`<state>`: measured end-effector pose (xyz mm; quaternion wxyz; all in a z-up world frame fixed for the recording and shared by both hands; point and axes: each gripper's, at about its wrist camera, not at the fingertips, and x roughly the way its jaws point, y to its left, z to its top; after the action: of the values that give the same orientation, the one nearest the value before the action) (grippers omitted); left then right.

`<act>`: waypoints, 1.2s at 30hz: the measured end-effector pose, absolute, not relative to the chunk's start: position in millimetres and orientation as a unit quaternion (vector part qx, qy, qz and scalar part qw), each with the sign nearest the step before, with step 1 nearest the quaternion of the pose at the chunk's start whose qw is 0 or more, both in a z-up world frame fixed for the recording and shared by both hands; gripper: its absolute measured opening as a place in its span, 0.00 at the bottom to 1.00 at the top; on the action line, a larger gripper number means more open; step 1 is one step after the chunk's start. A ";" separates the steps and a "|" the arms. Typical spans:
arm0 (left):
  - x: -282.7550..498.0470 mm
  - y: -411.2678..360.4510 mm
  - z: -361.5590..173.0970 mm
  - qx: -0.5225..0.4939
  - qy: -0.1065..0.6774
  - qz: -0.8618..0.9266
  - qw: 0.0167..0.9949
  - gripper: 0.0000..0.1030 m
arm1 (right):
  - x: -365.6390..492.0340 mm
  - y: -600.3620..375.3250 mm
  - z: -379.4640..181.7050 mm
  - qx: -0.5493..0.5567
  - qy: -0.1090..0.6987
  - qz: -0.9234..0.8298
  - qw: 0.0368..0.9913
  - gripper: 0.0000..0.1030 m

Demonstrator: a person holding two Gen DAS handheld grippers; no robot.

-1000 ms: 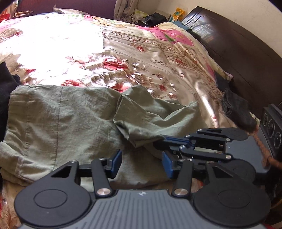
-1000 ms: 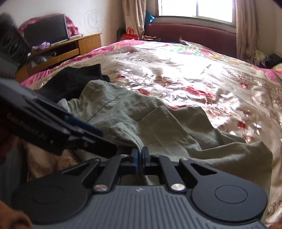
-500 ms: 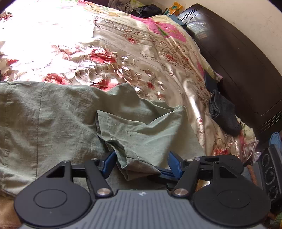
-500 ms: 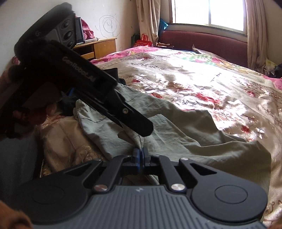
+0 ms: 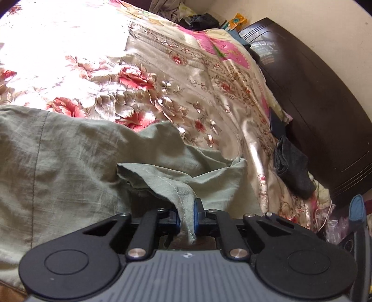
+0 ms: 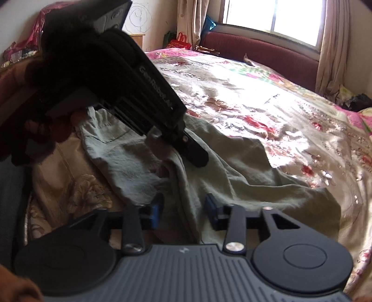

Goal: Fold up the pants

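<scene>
Pale green pants (image 5: 69,162) lie spread over a floral bedspread (image 5: 162,81). A raised hem fold (image 5: 183,197) stands between the blue pads of my left gripper (image 5: 186,219), whose jaws are closing and press on the cloth. In the right wrist view the same left gripper (image 6: 186,153) comes in from the upper left, held by a person's hand (image 6: 46,130), and lifts a ridge of the pants (image 6: 181,185). My right gripper (image 6: 183,209) is opening. That ridge runs between its parted pads, and neither pad presses on it.
A dark wooden headboard (image 5: 325,116) runs along the bed's right side, with a dark grey garment (image 5: 290,167) lying at that edge. A maroon bench (image 6: 255,53) stands under the window (image 6: 272,21) beyond the bed. Sunlit bedspread (image 6: 255,93) stretches past the pants.
My left gripper slid onto the hem fold and closed on it. My right gripper, shut on the cloth before, has spread its jaws and let go.
</scene>
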<state>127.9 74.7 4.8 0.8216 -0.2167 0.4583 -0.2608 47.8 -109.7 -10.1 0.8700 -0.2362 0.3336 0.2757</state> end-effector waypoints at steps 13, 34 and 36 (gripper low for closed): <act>113.1 148.8 73.3 -0.246 0.336 -0.264 0.870 0.23 | 74.1 -77.9 65.5 -0.155 0.283 0.267 0.908 0.04; 78.8 198.6 3.5 -0.041 0.397 -0.069 0.914 0.28 | 99.4 -72.9 12.2 -0.153 0.373 0.252 0.880 0.59; 83.2 194.1 2.4 -0.033 0.401 -0.066 0.913 0.29 | 122.3 -98.7 0.7 -0.146 0.395 0.195 0.886 0.57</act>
<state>83.2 194.1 2.4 0.9131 -0.0334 0.4010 -0.0658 122.3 -98.7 0.7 0.8857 -0.1456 0.3953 0.1952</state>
